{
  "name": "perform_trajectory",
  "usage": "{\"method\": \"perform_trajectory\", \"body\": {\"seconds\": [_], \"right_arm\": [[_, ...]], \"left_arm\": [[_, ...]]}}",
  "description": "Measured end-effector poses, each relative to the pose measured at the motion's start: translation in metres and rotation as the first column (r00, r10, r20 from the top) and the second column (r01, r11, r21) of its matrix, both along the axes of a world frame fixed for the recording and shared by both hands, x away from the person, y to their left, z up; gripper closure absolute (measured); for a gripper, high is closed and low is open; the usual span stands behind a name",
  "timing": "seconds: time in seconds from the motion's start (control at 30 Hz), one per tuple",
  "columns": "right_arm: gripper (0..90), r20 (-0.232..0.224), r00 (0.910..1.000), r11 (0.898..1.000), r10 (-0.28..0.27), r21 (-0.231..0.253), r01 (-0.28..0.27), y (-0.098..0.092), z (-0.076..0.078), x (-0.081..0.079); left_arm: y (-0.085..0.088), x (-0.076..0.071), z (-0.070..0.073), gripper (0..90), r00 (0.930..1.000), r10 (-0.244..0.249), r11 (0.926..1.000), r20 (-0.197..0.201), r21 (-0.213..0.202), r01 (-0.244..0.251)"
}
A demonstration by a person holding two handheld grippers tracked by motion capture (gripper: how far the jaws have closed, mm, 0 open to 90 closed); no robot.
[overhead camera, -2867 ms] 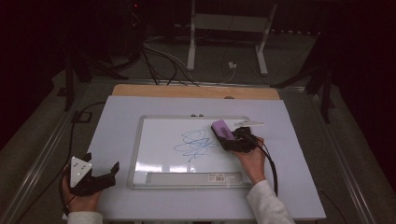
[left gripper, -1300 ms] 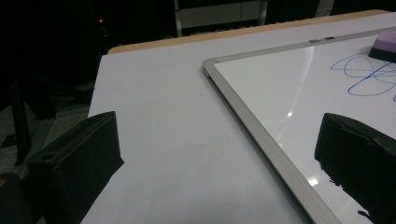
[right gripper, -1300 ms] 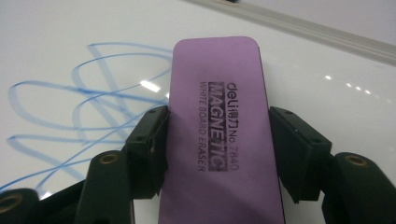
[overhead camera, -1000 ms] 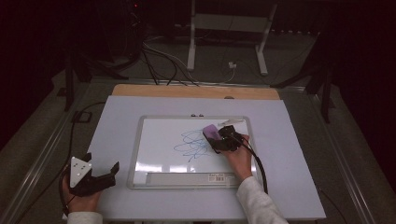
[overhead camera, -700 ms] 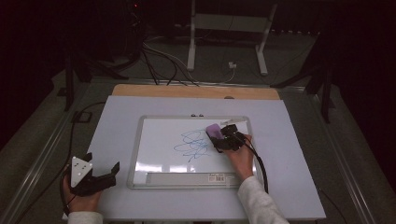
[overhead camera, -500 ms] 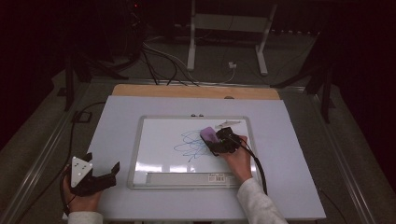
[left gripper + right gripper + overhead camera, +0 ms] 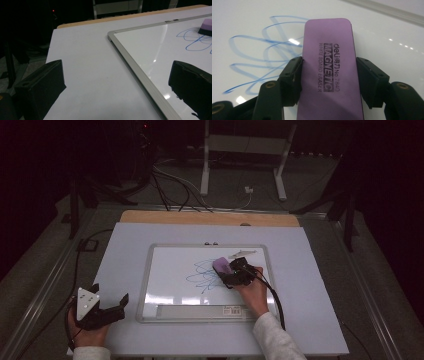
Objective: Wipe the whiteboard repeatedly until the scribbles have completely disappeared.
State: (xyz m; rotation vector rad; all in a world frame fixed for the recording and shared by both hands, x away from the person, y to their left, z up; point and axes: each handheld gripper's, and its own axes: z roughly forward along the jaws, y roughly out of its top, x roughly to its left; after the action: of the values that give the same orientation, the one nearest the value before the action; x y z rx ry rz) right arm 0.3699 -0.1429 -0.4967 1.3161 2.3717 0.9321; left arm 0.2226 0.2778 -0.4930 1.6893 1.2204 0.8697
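Purple magnetic whiteboard eraser (image 7: pixel 329 72): light, stiff; my right hand-held gripper (image 7: pixel 329 82) clamps long sides mid-body; left hand-held gripper (image 7: pixel 102 307) unclenched.

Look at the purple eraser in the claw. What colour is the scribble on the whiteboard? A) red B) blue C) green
B: the scribble on the whiteboard is blue, and the right claw holds the purple eraser at its edge.
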Motion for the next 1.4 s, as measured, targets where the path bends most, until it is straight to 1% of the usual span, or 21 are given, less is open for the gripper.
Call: {"method": "perform_trajectory", "body": {"seconds": [0.1, 0.2, 0.27, 0.37, 0.47, 0.53, 0.6, 0.67, 0.7, 0.83, 0.87, 0.9, 0.93, 1.07, 1.1, 1.13, 1.17, 1.2, 1.23, 1.33, 1.4], "right_arm": [[41.1, 0.004, 0.9999, 1.000, 0.012, -0.010, -0.012, 0.002, 0.000, 0.000], [41.1, 0.013, 0.9990, 0.999, -0.042, -0.010, 0.042, -0.004, -0.001, 0.007], [41.1, 0.013, 0.9955, 0.996, -0.094, -0.004, 0.094, -0.010, -0.001, 0.013], [41.1, 0.011, 0.9920, 0.992, -0.126, -0.004, 0.126, -0.011, -0.001, 0.014], [41.1, 0.007, 0.9955, 0.995, -0.095, 0.002, 0.095, -0.007, -0.001, 0.010], [41.1, 0.007, 0.9993, 0.999, -0.036, 0.006, 0.036, 0.001, -0.001, 0.000], [41.1, 0.004, 0.9998, 1.000, -0.020, 0.008, 0.020, 0.004, -0.001, -0.003], [41.0, 0.003, 0.9998, 1.000, 0.018, 0.010, -0.018, 0.009, -0.001, -0.009], [41.1, 0.011, 0.9993, 0.999, 0.036, -0.005, -0.036, 0.012, 0.000, -0.012], [41.1, 0.018, 0.9998, 1.000, 0.002, -0.010, -0.002, 0.008, -0.001, -0.006], [41.1, 0.020, 0.9987, 0.999, -0.048, -0.005, 0.048, 0.001, -0.001, 0.000], [41.1, 0.020, 0.9987, 0.999, -0.048, -0.005, 0.048, 0.001, -0.001, 0.000], [41.1, 0.020, 0.9962, 0.996, -0.085, 0.005, 0.085, -0.004, -0.002, 0.004], [41.1, 0.028, 0.9958, 0.996, -0.087, -0.006, 0.087, -0.001, -0.002, 0.002], [41.1, 0.019, 0.9979, 0.998, -0.062, 0.001, 0.062, 0.003, -0.002, -0.003], [41.1, 0.019, 0.9979, 0.998, -0.062, 0.001, 0.062, 0.003, -0.002, -0.003], [41.1, 0.013, 0.9995, 1.000, -0.027, 0.005, 0.027, 0.008, -0.001, -0.008], [41.1, 0.013, 0.9995, 1.000, -0.027, 0.005, 0.027, 0.008, -0.001, -0.008], [41.1, 0.013, 0.9999, 1.000, 0.002, 0.004, -0.002, 0.013, -0.001, -0.013], [41.1, 0.020, 0.9998, 1.000, 0.008, -0.004, -0.008, 0.012, -0.001, -0.013], [41.1, 0.032, 0.9994, 1.000, -0.010, -0.017, 0.010, 0.011, -0.001, -0.011]], "left_arm": [[0.000, 0.000, 0.000, 1.3, 1.0000, 0.001, 1.0000, -0.001, 0.000, -0.001], [0.001, 0.000, 0.000, 1.3, 1.0000, 0.002, 1.0000, -0.001, -0.001, -0.002], [0.001, 0.000, 0.000, 1.3, 1.0000, 0.003, 1.0000, -0.001, -0.002, -0.003], [0.001, 0.001, -0.001, 1.3, 1.0000, -0.001, 1.0000, -0.004, 0.001, 0.001], [0.000, 0.001, -0.001, 1.3, 1.0000, -0.003, 1.0000, -0.004, 0.005, 0.003], [0.000, 0.001, -0.001, 1.3, 1.0000, -0.003, 1.0000, -0.004, 0.006, 0.003], [0.000, 0.001, 0.000, 1.3, 1.0000, -0.002, 1.0000, -0.002, 0.005, 0.002], [0.000, 0.001, 0.000, 1.3, 1.0000, -0.002, 1.0000, -0.003, 0.005, 0.002], [0.000, 0.001, 0.000, 1.3, 1.0000, -0.002, 1.0000, -0.002, 0.005, 0.002], [0.001, 0.000, 0.000, 1.3, 1.0000, 0.000, 1.0000, 0.001, 0.002, 0.000], [0.001, 0.000, 0.000, 1.3, 1.0000, 0.003, 1.0000, 0.000, -0.001, -0.003], [0.001, 0.000, 0.000, 1.3, 1.0000, 0.003, 1.0000, 0.000, 0.000, -0.003], [0.001, 0.000, 0.000, 1.3, 1.0000, 0.003, 1.0000, 0.000, 0.000, -0.003], [0.000, 0.001, -0.001, 1.3, 1.0000, 0.000, 1.0000, -0.003, 0.001, 0.000], [0.000, 0.001, -0.001, 1.3, 1.0000, -0.002, 1.0000, -0.003, 0.003, 0.002], [0.000, 0.001, 0.000, 1.3, 1.0000, -0.002, 1.0000, -0.002, 0.004, 0.003], [0.000, 0.001, 0.000, 1.2, 1.0000, -0.002, 1.0000, -0.002, 0.005, 0.002], [-0.001, 0.001, 0.000, 1.2, 1.0000, -0.001, 1.0000, 0.001, 0.002, 0.001], [0.000, 0.001, 0.000, 1.2, 1.0000, 0.000, 1.0000, 0.002, 0.001, 0.000], [0.000, 0.000, 0.000, 1.3, 1.0000, 0.001, 1.0000, 0.000, 0.002, -0.001], [0.000, 0.000, 0.000, 1.3, 1.0000, 0.002, 1.0000, 0.000, 0.000, -0.002]]}}
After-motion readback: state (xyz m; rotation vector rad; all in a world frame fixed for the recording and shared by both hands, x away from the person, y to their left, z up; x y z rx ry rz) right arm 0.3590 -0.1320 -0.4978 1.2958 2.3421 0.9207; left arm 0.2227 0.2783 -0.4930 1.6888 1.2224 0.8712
